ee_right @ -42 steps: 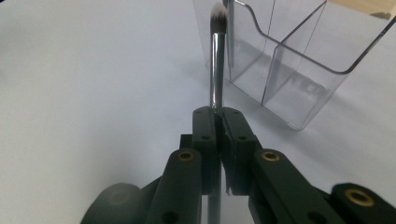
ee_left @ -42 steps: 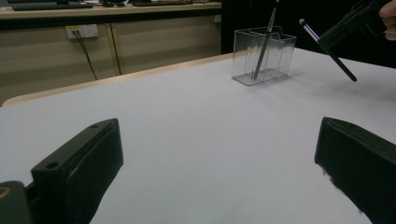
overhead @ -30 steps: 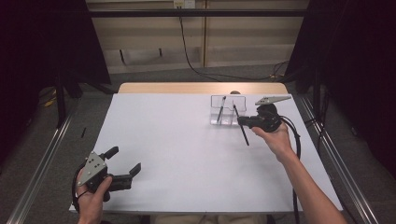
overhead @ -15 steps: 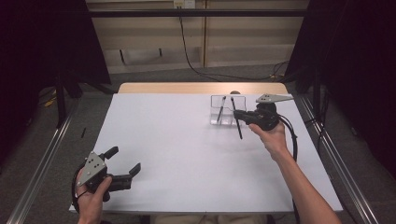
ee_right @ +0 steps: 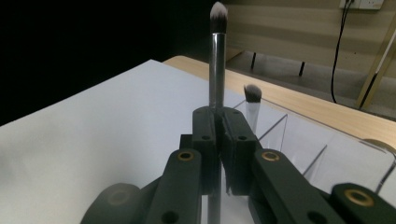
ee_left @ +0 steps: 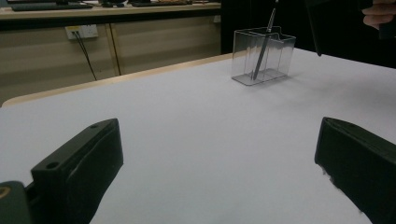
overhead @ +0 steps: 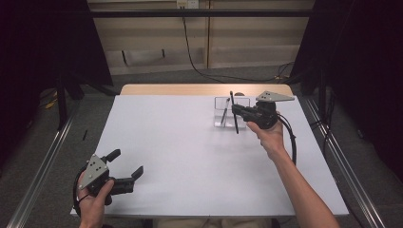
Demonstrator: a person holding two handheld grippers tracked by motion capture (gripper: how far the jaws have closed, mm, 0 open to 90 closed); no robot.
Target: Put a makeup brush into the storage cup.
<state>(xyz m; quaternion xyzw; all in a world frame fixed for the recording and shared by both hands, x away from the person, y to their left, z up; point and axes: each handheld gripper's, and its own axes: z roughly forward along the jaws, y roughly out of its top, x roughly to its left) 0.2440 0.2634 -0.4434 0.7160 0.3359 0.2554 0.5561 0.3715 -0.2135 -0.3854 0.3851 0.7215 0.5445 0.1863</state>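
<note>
A clear plastic holder [overhead: 218,102] with compartments stands at the back right of the white table [overhead: 190,142]. One makeup brush [overhead: 225,111] leans inside it, bristles up. My right gripper [overhead: 236,112] hovers just to its right, shut on a second makeup brush [overhead: 232,99] held nearly upright, with its handle tip hanging by the holder's front. In the right gripper view the jaws [ee_right: 220,135] clamp the brush's handle [ee_right: 217,56], with the holder [ee_right: 303,135] behind. My left gripper [overhead: 127,163] rests open at the front left with nothing in it; its view [ee_left: 219,154] faces the holder [ee_left: 280,51].
A bare wooden strip [overhead: 190,89] runs along the table's back edge. Metal rails [overhead: 47,156] flank the table on the floor. A black cable [overhead: 290,142] trails from the right gripper along the forearm. White tabletop stretches between the two grippers.
The right gripper has shifted slightly back and left, nearer the holder, and the brush it holds now stands more upright. The left gripper has stayed where it was.
</note>
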